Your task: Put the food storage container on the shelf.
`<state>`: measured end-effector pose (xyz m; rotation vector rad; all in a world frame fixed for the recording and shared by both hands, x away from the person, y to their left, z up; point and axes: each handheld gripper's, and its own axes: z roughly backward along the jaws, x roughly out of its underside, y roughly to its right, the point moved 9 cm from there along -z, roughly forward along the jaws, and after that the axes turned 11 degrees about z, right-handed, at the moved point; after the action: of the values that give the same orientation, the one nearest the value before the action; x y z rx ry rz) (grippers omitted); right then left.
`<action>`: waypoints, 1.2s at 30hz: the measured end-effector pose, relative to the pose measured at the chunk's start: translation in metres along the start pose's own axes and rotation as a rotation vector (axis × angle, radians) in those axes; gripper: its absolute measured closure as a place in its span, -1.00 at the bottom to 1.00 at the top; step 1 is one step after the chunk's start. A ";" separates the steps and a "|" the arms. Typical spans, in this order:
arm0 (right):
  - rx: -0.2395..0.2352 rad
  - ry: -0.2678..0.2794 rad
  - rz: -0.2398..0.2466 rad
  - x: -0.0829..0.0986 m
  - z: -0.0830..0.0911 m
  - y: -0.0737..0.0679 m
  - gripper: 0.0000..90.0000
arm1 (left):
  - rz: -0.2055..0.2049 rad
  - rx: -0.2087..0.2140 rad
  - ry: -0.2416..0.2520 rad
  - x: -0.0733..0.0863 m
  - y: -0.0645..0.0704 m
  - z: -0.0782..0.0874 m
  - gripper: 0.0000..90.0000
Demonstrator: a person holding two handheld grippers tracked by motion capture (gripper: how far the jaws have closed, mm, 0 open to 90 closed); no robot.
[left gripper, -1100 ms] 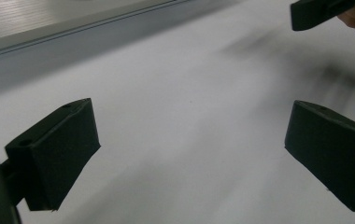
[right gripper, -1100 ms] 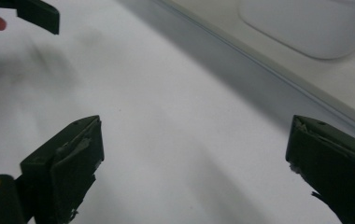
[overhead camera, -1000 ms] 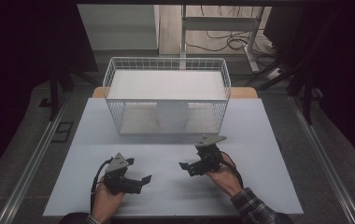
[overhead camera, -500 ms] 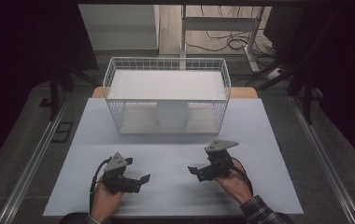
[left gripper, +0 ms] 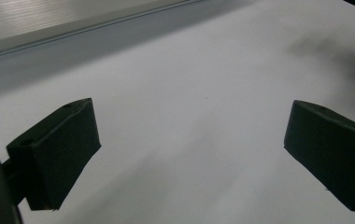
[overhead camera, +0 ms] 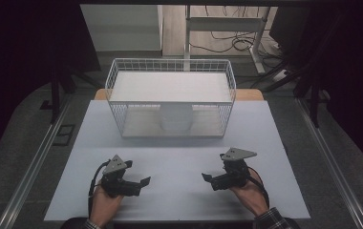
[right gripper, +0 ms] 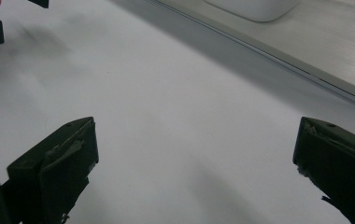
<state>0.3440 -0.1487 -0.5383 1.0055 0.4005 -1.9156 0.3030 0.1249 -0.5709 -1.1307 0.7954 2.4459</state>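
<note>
The white container (overhead camera: 176,118) is standing inside the wire basket (overhead camera: 171,67), at the far middle of the surface (overhead camera: 179,157), behind the near mesh wall. In the right gripper view its rounded bottom (right gripper: 252,7) is showing at the far edge.

You are holding the left claw (overhead camera: 141,182) at the near left and the right claw (overhead camera: 207,178) at the near right, both low over the bare surface and well apart from the basket. Both claws are open, with nothing between the jaws, and they are pointing toward each other.

What could go wrong, in my judgement: the container is sitting under a white panel (overhead camera: 170,87) that is lying across the basket, so a reach from above is probably being blocked, and a jaw could be catching the wires and pushing the whole basket.

The mesh is hiding the shape of the container, and I cannot tell if it is touching the basket wall. The far room is dark, only cables (overhead camera: 232,40) on the floor are clear.
</note>
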 end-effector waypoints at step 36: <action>0.137 -0.054 -0.140 0.078 0.066 0.007 -1.00 | 0.039 -0.104 0.009 0.027 -0.026 0.049 -0.99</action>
<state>0.2976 -0.2379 -0.5580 1.0354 0.3186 -2.1146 0.2702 0.1767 -0.5752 -1.1742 0.7072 2.5421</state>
